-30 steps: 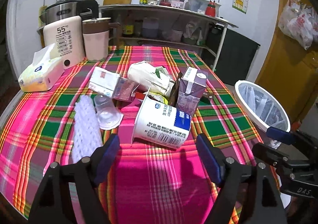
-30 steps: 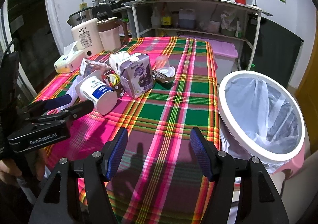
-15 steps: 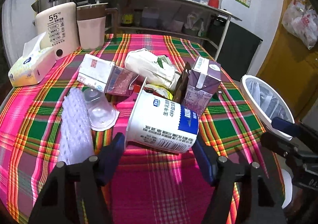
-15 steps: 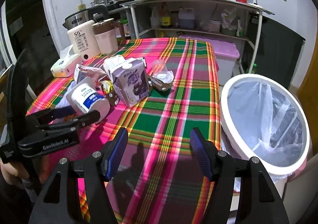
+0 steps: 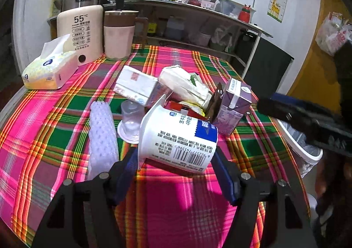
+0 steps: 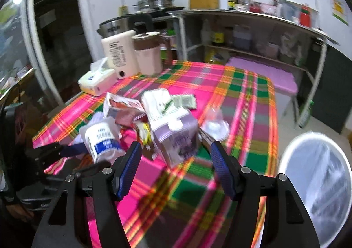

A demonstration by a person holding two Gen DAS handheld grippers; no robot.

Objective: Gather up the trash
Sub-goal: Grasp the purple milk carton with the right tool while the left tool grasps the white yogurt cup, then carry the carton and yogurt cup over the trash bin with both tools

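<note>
A white yoghurt tub [image 5: 178, 138] lies on its side on the plaid tablecloth [image 5: 55, 127]. My left gripper [image 5: 176, 160] is open, its blue pads at either side of the tub's near end. Behind it lie a purple carton [image 5: 233, 111], a white carton [image 5: 136, 85], a crumpled white bag [image 5: 184, 85], a clear plastic cup [image 5: 129, 120] and a white foam sleeve [image 5: 103, 138]. My right gripper [image 6: 175, 155] is open just in front of the purple carton [image 6: 176, 135]. The tub also shows in the right wrist view [image 6: 101, 140].
A white bin with a plastic liner [image 6: 316, 182] stands off the table's right edge. A tissue box [image 5: 48, 70], a white kettle [image 5: 81, 32] and a pink jug [image 5: 118, 34] stand at the far left. A second clear cup [image 6: 215, 122] lies beyond the purple carton.
My left gripper has moved forward until its pads flank the tub. My right gripper has swung left from the bin side toward the purple carton.
</note>
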